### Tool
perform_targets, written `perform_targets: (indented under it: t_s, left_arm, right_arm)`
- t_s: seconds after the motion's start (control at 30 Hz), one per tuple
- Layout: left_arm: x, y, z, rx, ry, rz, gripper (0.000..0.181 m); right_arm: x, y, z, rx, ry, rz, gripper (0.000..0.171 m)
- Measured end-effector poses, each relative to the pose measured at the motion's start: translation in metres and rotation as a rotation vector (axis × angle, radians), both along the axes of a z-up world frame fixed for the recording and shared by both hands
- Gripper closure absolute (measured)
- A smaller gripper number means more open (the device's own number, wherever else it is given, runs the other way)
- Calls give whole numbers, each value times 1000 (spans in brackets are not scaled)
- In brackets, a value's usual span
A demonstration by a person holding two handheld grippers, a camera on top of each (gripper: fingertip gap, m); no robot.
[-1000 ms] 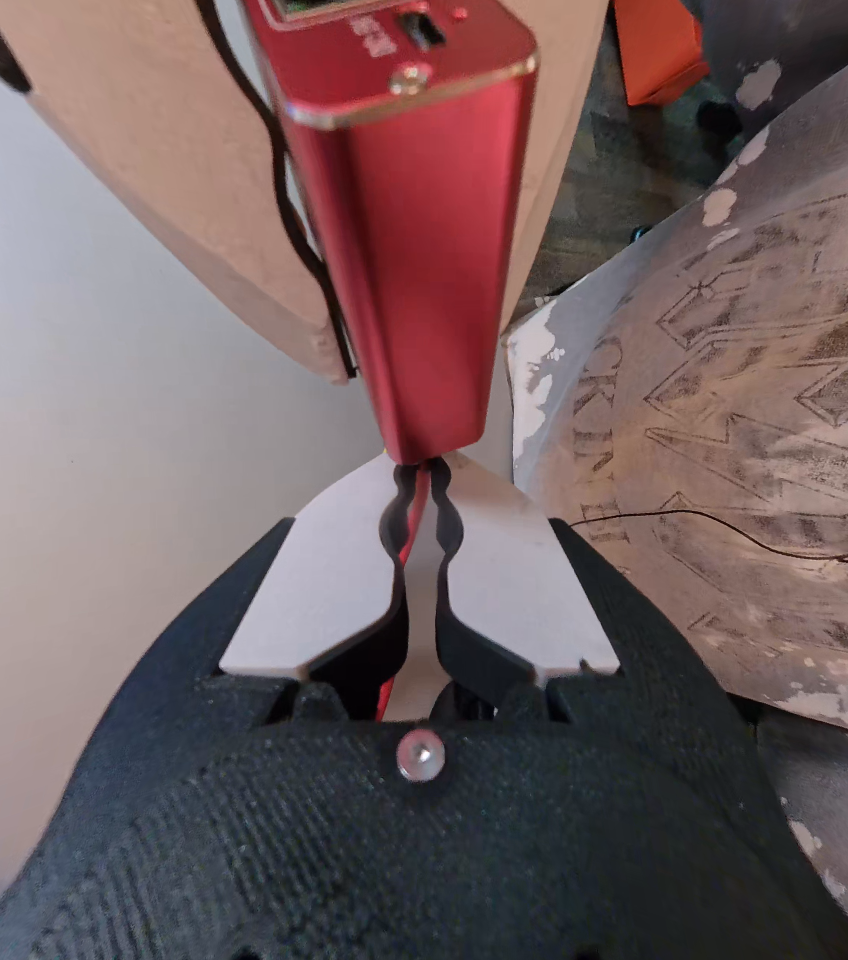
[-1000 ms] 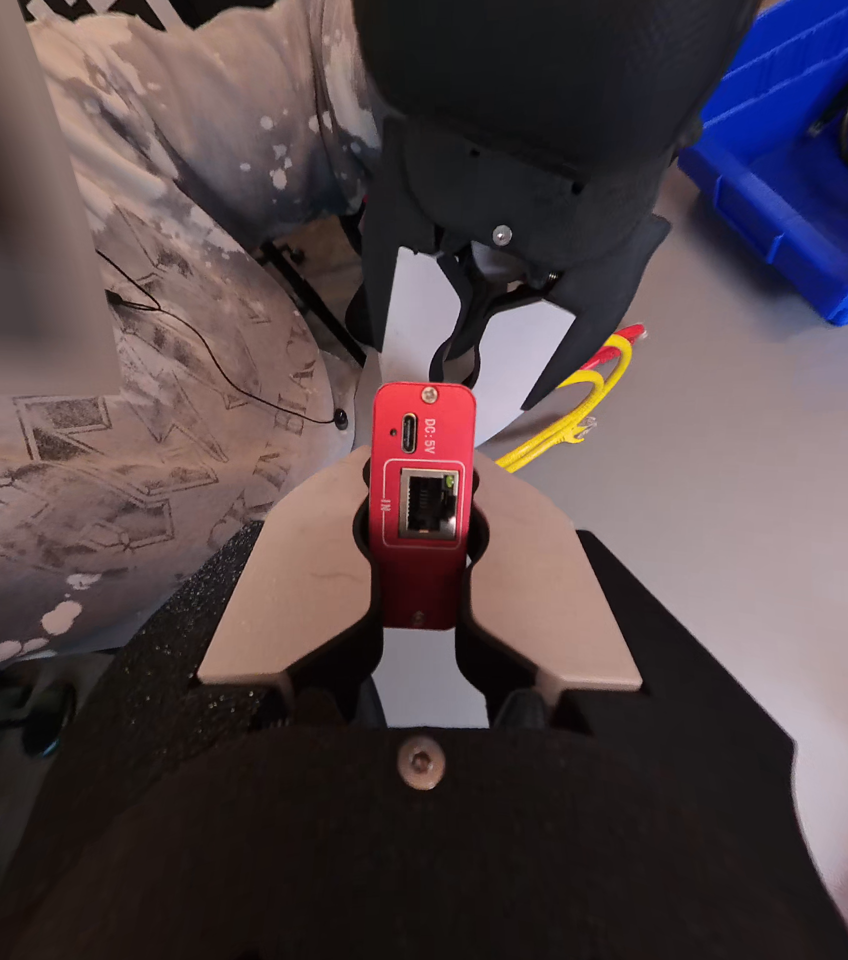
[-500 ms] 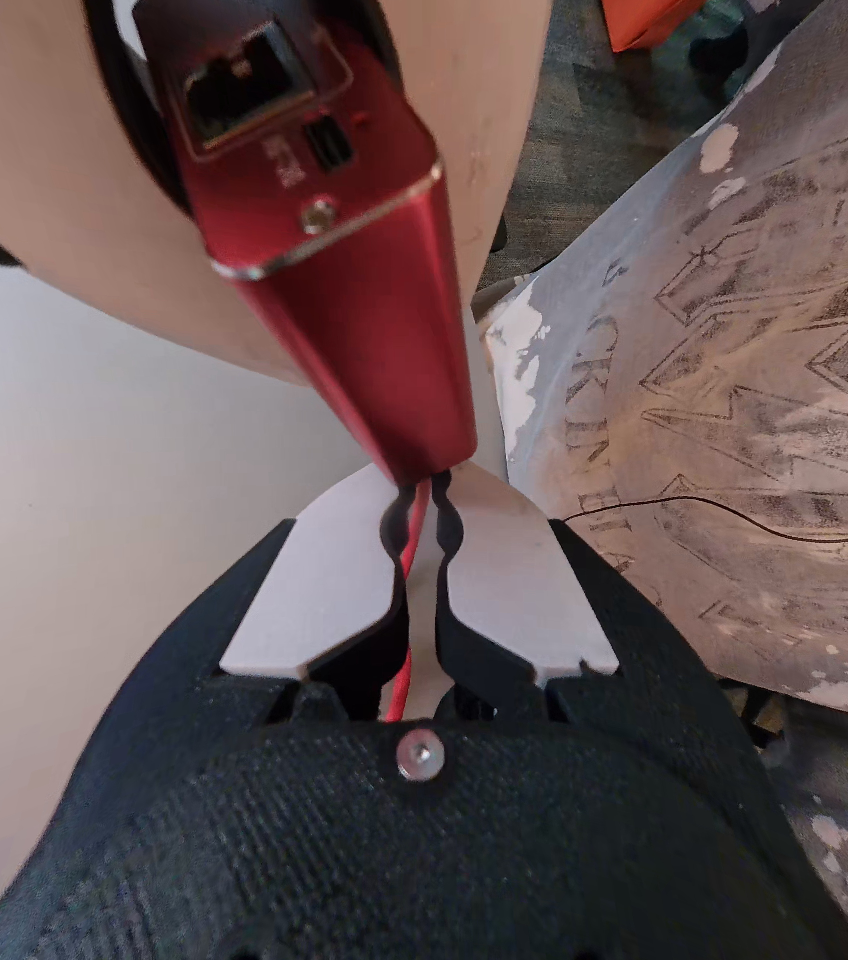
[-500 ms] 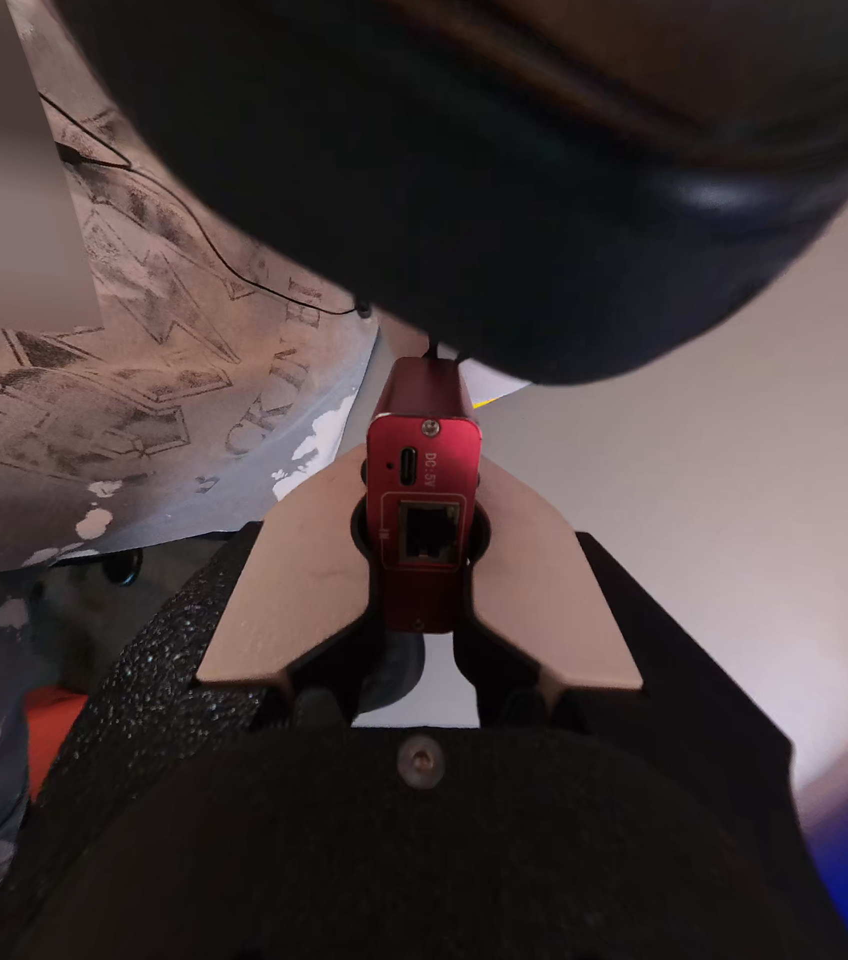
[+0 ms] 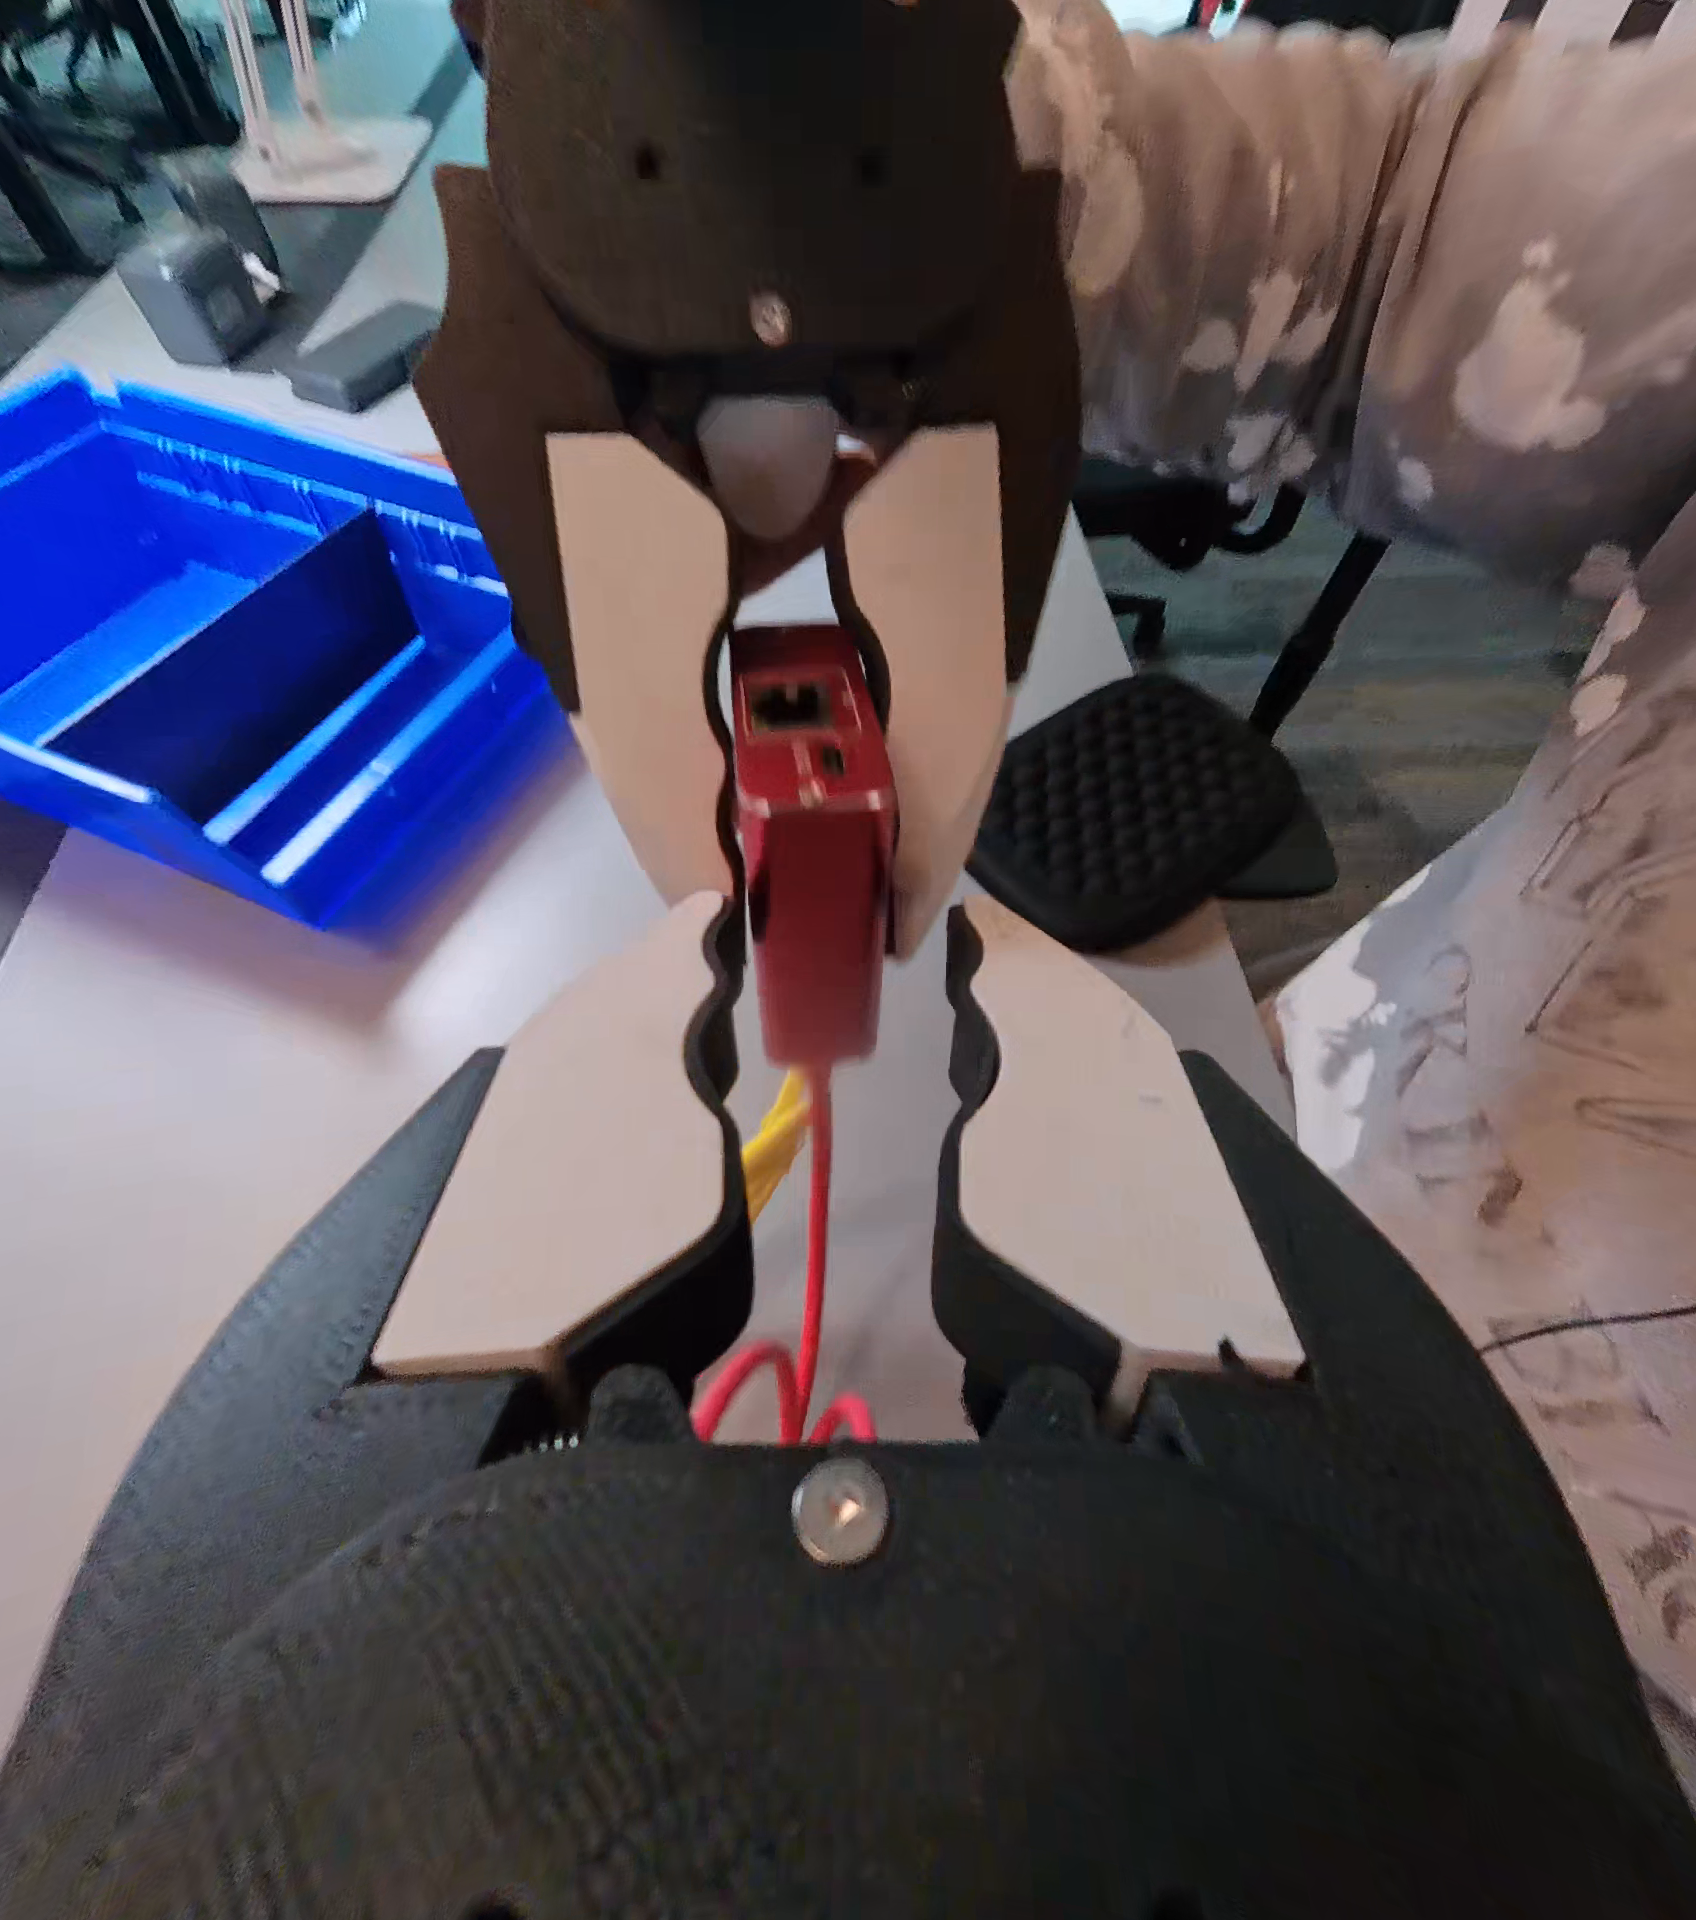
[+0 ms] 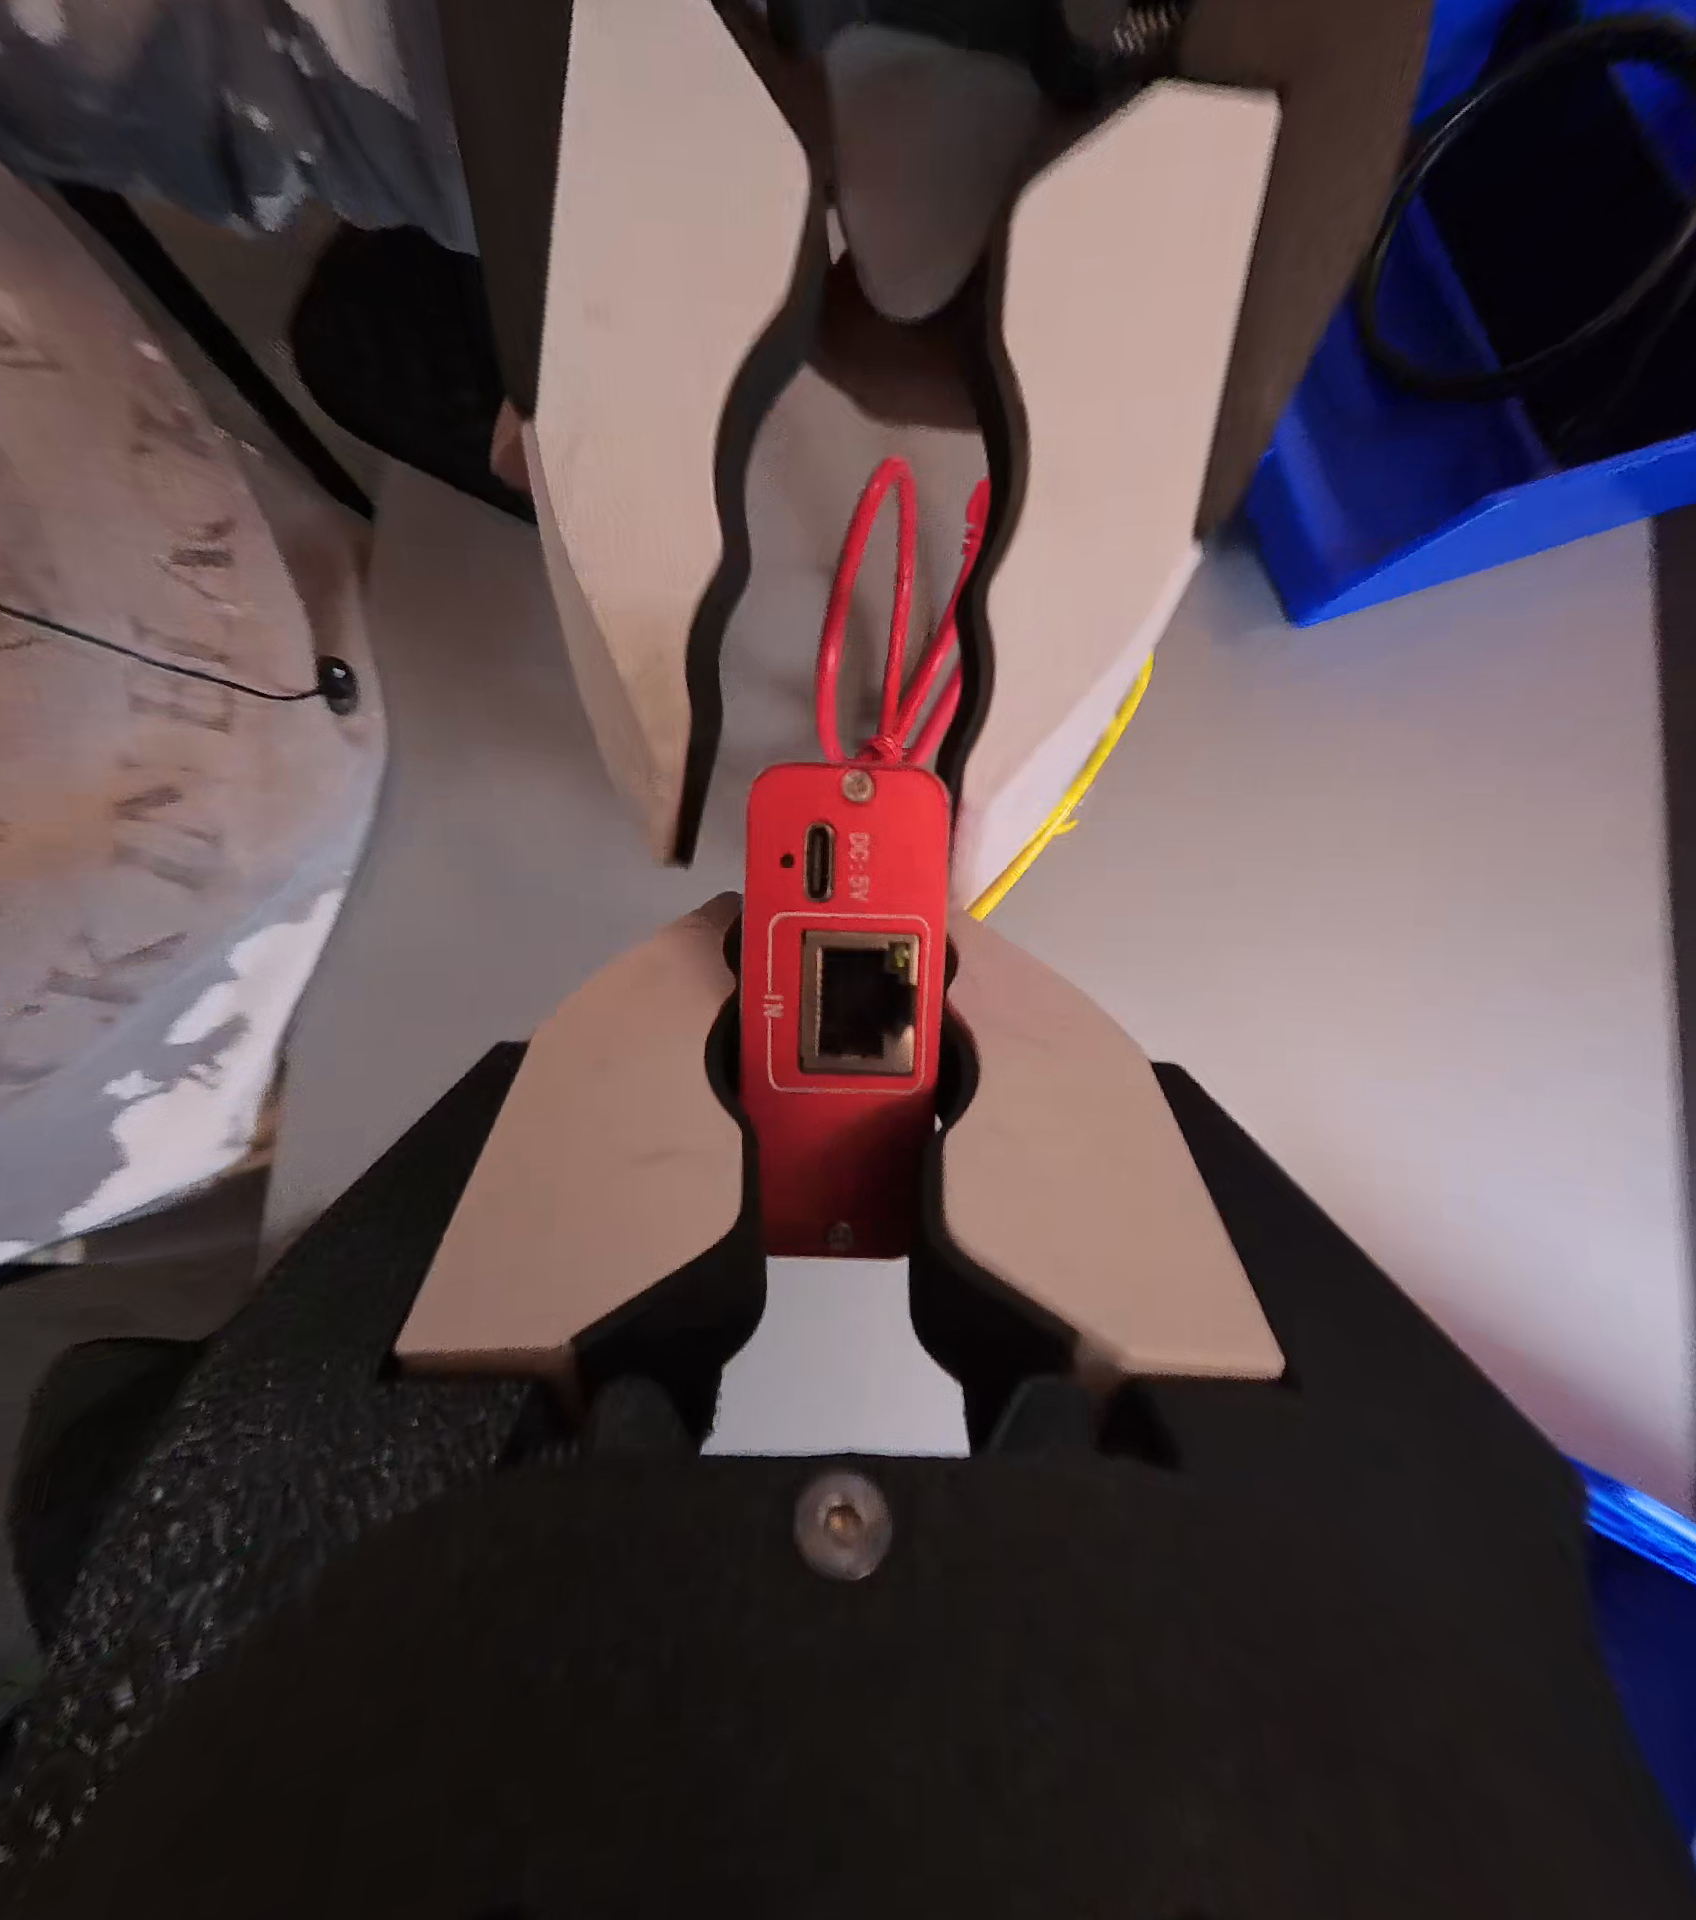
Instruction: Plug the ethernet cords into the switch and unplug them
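Red metal fills the middle of both views: the switch (image 6: pixel 849 1029) sits clamped between the fingers of my right gripper (image 6: pixel 844 997), held above the counter (image 5: pixel 148 1091) with its port end facing that camera. From the left wrist view the same switch (image 5: pixel 816 883) points its far end at me, and a red cord (image 5: pixel 816 1226) runs out of that end, straight down the gap of my left gripper (image 5: pixel 828 966). That gripper stands wide, its fingers on either side of the switch's end and clear of it, holding nothing. A yellow cord (image 5: pixel 776 1138) lies on the counter beneath, just beside the red one. A blue bin (image 5: pixel 200 644) sits farther off to my left.
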State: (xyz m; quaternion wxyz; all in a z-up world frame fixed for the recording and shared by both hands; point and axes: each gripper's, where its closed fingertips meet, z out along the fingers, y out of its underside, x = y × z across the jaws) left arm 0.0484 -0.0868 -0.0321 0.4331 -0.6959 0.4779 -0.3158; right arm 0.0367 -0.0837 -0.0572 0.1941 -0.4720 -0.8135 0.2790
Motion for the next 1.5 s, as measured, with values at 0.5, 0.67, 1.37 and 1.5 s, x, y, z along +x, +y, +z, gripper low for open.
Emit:
perform_targets:
  t_s: [0.5, 0.67, 1.37, 1.5]
  left_arm:
    - [-7, -10, 83, 379, -359, -95, 155]
    - [-18, 3, 69, 399, -201, -17, 149]
    - [-107, 66, 82, 294, -517, 376, 154]
    - [-115, 69, 89, 255, -661, 382, 154]
  right_arm:
    - [-4, -5, 92, -118, 871, -121, 144]
    - [2, 7, 86, 177, 612, -94, 145]
    - [-50, 24, 85, -40, 915, -421, 146]
    - [-103, -18, 14, -619, 690, -341, 131]
